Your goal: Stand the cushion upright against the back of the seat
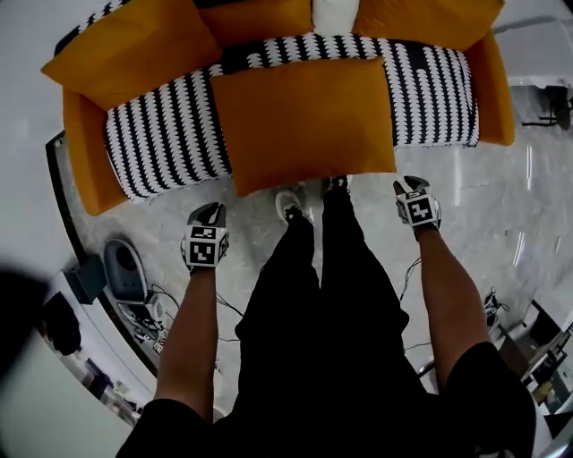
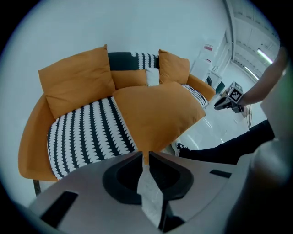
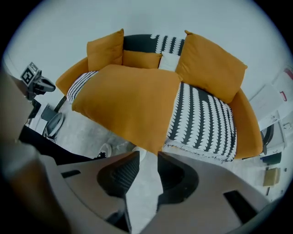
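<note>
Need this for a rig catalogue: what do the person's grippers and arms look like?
The left gripper and right gripper are dark handheld two-jaw tools, each carrying a cube of black-and-white square markers. Up close their shells are matt grey plastic with black pads, ribbed on the right one. The person wears a black short-sleeved top and black trousers.

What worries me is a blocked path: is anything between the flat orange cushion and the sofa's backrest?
Yes: a small orange pillow and a white pillow lean against the backrest, behind the large flat orange cushion. Nothing visible stands between its front edge and the left gripper or right gripper.
</note>
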A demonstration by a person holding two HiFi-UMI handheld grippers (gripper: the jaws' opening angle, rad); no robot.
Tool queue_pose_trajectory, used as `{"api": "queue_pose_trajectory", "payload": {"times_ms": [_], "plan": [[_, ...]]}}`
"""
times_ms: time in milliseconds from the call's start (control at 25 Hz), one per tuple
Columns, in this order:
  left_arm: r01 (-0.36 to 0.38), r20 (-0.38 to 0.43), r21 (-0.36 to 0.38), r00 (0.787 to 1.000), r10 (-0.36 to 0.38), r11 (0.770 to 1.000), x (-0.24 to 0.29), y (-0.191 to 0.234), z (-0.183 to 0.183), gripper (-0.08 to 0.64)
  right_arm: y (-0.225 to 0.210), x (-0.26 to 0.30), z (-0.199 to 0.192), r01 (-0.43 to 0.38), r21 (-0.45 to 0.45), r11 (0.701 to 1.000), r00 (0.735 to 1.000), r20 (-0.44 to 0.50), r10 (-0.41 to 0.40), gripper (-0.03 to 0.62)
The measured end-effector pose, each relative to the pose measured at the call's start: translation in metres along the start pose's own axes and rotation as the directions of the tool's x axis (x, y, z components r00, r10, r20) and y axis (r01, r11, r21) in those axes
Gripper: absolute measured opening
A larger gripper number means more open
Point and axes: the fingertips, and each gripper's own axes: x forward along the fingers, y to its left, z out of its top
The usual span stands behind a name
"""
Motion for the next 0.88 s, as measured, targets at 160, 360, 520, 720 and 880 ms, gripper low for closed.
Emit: {"api": "queue_pose_trajectory", "payload": {"times_ms": [160, 360, 520, 720, 880], "plan": [[0.016, -0.071, 0.035, 0.997, -0.014, 0.999, 0.047, 0.006, -0.026, 0.081, -0.003, 0.038, -0.001, 0.007, -0.029, 1.0, 1.0, -0.026, -0.008, 0.122], [0.043, -0.126, 0.003, 0.991, -0.043, 0.999, 0.099, 0.014, -0.059, 0.136, -0.005, 0.068, -0.01, 0.008, -0.061, 0.998, 0.998, -0.067, -0.012, 0.147], [0.06, -0.18, 0.025, 0.982, -0.054, 0.998, 0.127, 0.016, -0.081, 0.16, -0.006, 0.09, -0.02, 0.012, -0.086, 0.996, 0.995, -0.096, -0.021, 0.168], [0.046, -0.193, 0.04, 0.98, -0.037, 0.998, 0.145, 0.018, -0.086, 0.169, -0.012, 0.106, -0.024, 0.016, -0.091, 0.996, 0.995, -0.096, -0.025, 0.184], [0.038, -0.193, 0.1, 0.981, -0.018, 0.994, 0.154, 0.014, -0.081, 0.169, -0.017, 0.12, -0.023, 0.016, -0.107, 0.994, 0.994, -0.103, -0.027, 0.187]]}}
